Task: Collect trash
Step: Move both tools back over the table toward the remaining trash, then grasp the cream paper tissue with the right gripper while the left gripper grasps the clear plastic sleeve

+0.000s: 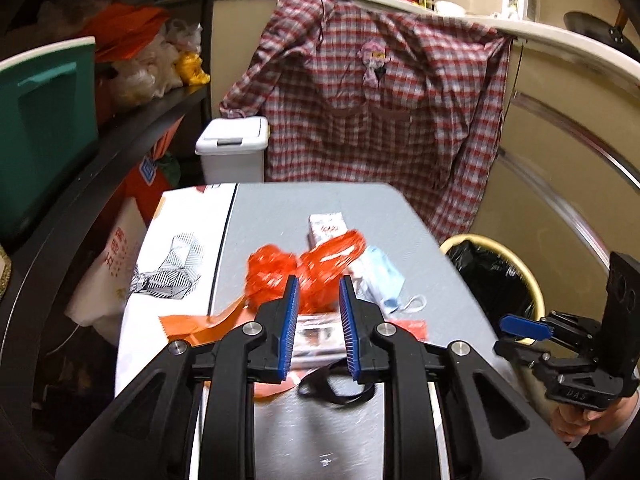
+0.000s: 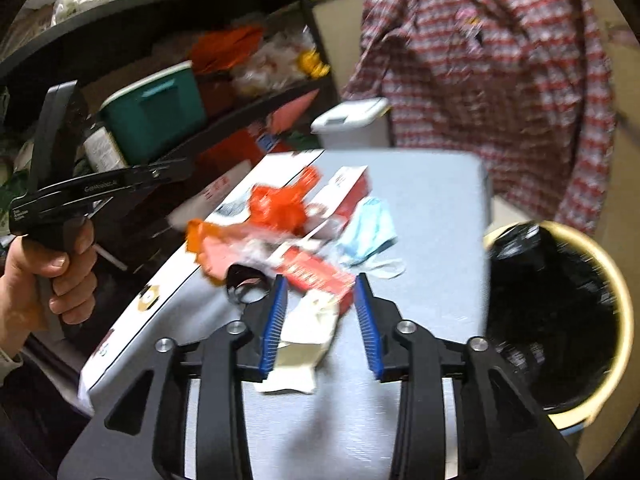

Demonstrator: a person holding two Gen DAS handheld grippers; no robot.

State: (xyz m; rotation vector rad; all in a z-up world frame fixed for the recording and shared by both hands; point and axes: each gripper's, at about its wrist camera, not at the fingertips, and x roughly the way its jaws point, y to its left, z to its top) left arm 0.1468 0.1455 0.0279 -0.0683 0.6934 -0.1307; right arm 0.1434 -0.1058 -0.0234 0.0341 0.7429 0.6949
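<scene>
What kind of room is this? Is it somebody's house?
Probably a home, in a cluttered corner by the kitchen. A checked shirt hangs from a counter with bottles on it, shelves hold stuffed bags, and a lined bin stands beside a small table.

Crumpled orange plastic bag (image 1: 304,272), pale blue face mask (image 1: 378,276), red-white cartons (image 2: 344,192) and a black ring (image 1: 332,388) lie scattered on the grey table (image 1: 420,240); black-lined bin (image 2: 560,320) stands beside.
</scene>
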